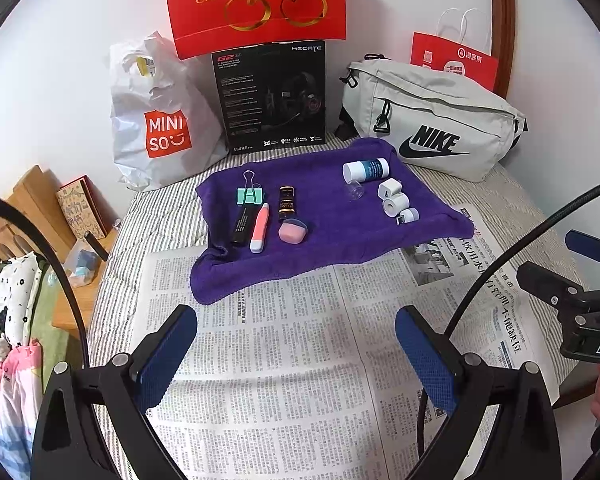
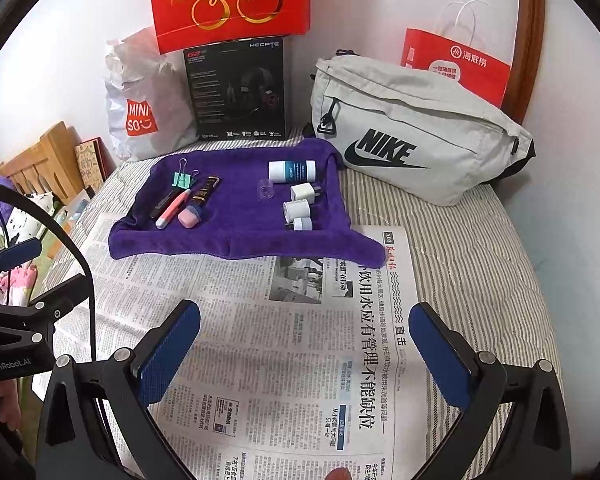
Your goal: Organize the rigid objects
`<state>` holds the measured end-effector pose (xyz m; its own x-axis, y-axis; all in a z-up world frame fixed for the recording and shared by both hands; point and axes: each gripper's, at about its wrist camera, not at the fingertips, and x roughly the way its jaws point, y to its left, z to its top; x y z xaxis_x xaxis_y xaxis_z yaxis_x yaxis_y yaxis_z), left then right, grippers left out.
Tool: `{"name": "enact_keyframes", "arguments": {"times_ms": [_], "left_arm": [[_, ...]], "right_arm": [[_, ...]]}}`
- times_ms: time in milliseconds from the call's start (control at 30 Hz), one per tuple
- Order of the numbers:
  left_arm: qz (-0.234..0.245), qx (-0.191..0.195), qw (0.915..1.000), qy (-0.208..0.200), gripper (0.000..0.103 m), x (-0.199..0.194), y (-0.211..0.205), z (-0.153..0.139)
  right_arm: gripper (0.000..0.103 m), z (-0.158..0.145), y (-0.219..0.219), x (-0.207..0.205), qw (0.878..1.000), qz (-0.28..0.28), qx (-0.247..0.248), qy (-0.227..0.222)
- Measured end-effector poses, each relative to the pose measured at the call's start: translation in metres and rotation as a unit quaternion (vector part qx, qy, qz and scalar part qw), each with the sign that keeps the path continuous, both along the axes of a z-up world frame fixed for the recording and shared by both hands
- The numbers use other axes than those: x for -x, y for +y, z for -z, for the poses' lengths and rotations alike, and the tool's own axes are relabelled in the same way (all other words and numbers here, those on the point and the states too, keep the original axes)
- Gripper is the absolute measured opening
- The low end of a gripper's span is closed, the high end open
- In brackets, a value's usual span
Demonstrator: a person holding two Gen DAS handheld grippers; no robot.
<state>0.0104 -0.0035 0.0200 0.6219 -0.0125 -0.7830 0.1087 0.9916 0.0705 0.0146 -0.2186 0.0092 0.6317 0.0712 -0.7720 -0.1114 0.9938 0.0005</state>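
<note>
Nine small items are counted: three white plugs point(image 1: 396, 202), one binder clip point(image 1: 249, 195), one bottle point(image 1: 366, 170), four others.

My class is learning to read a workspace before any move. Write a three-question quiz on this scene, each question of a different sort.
1. True or false: the left gripper holds an item.
2. Which lies nearest the pink sponge? A white bottle B pink pen C binder clip
3. Fill in: the small items lie on a purple ____.

Key: 1 false, both it and the right gripper are open; 2 B; 3 towel.
</note>
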Motion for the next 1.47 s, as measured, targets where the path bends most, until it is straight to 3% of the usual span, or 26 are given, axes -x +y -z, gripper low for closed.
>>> {"name": "enact_keyframes", "arguments": {"times_ms": [1467], "left_arm": [[-0.002,0.002,1.0,0.001,0.1,-0.0009,0.0053,-0.0002]], "right_arm": [[0.103,-0.0042,-0.002,0.0047,1.0,0.0,0.008,0.0]]}}
